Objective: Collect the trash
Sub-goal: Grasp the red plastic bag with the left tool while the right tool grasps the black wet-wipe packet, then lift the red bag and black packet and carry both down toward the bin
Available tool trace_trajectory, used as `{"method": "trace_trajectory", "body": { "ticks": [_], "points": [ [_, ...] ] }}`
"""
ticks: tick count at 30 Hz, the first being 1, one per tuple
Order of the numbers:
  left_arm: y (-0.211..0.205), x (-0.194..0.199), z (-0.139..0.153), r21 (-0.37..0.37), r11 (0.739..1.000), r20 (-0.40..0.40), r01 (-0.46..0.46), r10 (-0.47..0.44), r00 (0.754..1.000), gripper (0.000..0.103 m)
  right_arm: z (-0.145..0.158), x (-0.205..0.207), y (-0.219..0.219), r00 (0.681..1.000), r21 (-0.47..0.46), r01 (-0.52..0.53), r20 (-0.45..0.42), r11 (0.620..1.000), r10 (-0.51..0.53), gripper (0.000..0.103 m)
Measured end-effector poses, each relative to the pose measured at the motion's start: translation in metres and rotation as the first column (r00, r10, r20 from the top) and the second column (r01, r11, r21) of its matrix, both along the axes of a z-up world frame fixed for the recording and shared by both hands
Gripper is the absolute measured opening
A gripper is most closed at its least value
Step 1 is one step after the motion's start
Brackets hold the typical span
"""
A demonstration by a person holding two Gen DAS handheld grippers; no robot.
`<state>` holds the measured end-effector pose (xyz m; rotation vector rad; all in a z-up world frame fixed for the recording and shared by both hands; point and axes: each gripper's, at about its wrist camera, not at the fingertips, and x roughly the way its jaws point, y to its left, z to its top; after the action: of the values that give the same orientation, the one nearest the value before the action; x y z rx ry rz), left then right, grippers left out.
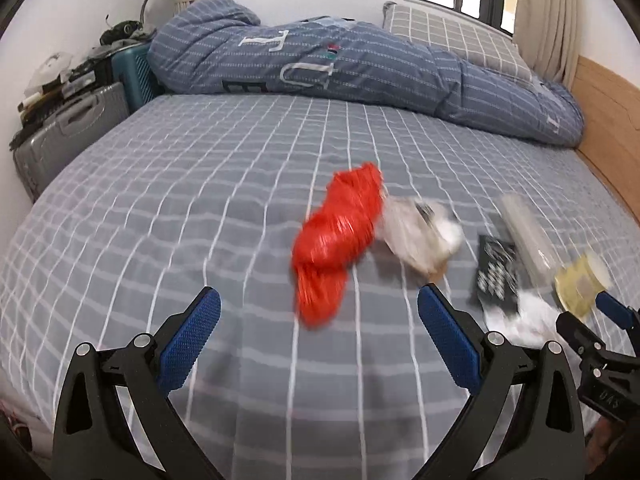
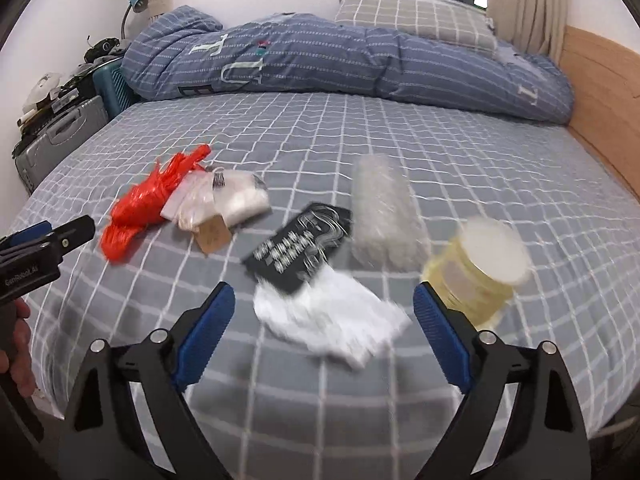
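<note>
Trash lies across the grey checked bed (image 1: 200, 184). A red plastic bag (image 1: 336, 236) (image 2: 148, 200) lies just ahead of my open, empty left gripper (image 1: 320, 300). Beside it are clear plastic wrappers (image 1: 420, 232) (image 2: 224, 200) with a brown tag (image 2: 212, 236). My open, empty right gripper (image 2: 324, 292) hovers over a crumpled white tissue (image 2: 332, 320) (image 1: 520, 320). A black printed packet (image 2: 300, 248) (image 1: 496, 268), a clear ribbed bottle (image 2: 384, 208) (image 1: 528, 232) and a yellow cup with a white lid (image 2: 480, 268) (image 1: 580, 280) lie by it.
A rolled blue quilt (image 1: 360, 68) and a checked pillow (image 1: 448, 36) lie at the far end. A wooden bed rail (image 2: 600, 92) runs along the right. Suitcases and clutter (image 1: 72, 120) stand off the left edge. The frames are motion-blurred.
</note>
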<state>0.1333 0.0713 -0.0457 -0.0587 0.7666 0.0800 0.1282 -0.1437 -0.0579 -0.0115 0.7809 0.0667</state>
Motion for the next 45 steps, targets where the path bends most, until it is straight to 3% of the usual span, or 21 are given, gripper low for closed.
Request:
{"method": "trace_trajectory", "body": {
  "ticks": [9, 19, 24, 28, 31, 37, 45],
  "points": [
    [0.008, 0.074, -0.025, -0.002, 1.0, -0.061, -0.002, 0.002, 0.998, 0.096, -0.027, 0.069, 0.016, 0.995, 0.016, 0.036, -0.089, 0.999, -0.034, 0.08],
    [0.008, 0.096, -0.045, -0.025, 1.0, -0.091, 0.001, -0.003, 0.996, 0.091, -0.055, 0.104, 0.02, 0.99, 0.006, 0.027, -0.14, 1.0, -0.026, 0.07],
    [0.002, 0.098, -0.05, -0.024, 0.999, -0.099, 0.027, -0.03, 0.995, 0.079, -0.06, 0.107, 0.023, 0.99, 0.004, 0.01, -0.142, 1.0, -0.009, 0.066],
    [-0.002, 0.102, -0.057, -0.062, 0.996, -0.126, 0.057, -0.065, 0.99, 0.053, -0.063, 0.107, 0.024, 0.99, 0.0, 0.001, -0.143, 1.0, -0.001, 0.055],
    [-0.006, 0.102, -0.062, -0.063, 0.996, -0.14, 0.067, -0.076, 0.987, 0.044, -0.062, 0.105, 0.028, 0.99, -0.013, -0.014, -0.141, 1.0, 0.012, 0.048],
    [-0.007, 0.097, -0.06, -0.062, 0.996, -0.136, 0.063, -0.071, 0.988, 0.04, -0.058, 0.101, 0.036, 0.991, -0.049, -0.048, -0.126, 0.998, 0.042, 0.034],
    [-0.007, 0.094, -0.05, -0.054, 0.997, -0.118, 0.059, -0.065, 0.991, 0.039, -0.049, 0.097, 0.037, 0.991, -0.042, -0.073, -0.112, 0.996, 0.068, 0.032]
  ]
}}
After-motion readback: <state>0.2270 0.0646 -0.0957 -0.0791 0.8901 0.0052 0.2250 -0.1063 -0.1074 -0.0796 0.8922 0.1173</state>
